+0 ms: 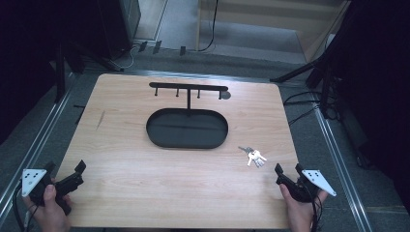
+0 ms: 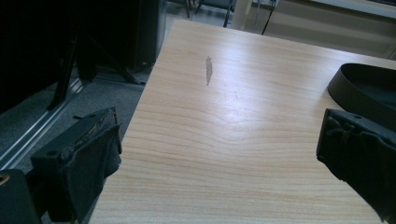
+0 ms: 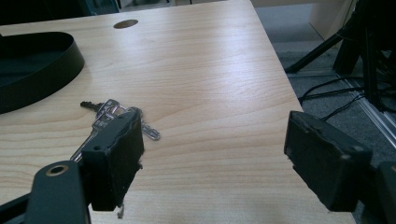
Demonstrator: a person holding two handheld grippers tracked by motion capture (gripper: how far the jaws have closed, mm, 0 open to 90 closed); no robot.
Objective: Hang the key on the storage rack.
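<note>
Two hand-held grippers rested at the near corners of a pale wooden worktop (image 1: 145, 188), each held by a person's hand coming in from the bottom edge. The left gripper (image 1: 77, 170) sat at the near left corner with its jaws wide apart and nothing between them, aimed across bare wood. The right gripper (image 1: 286, 170) sat at the near right corner, jaws likewise wide apart and empty. A bunch of keys (image 1: 254, 155) lay flat on the worktop just ahead of the right gripper, near enough that it seemed placed for that hand to reach first. Toward the middle stood a black oval tray (image 1: 159, 139) with an upright post carrying a hook rail (image 1: 188, 87), probably meant for hanging the keys, which lay apart from it, to its right.
</note>
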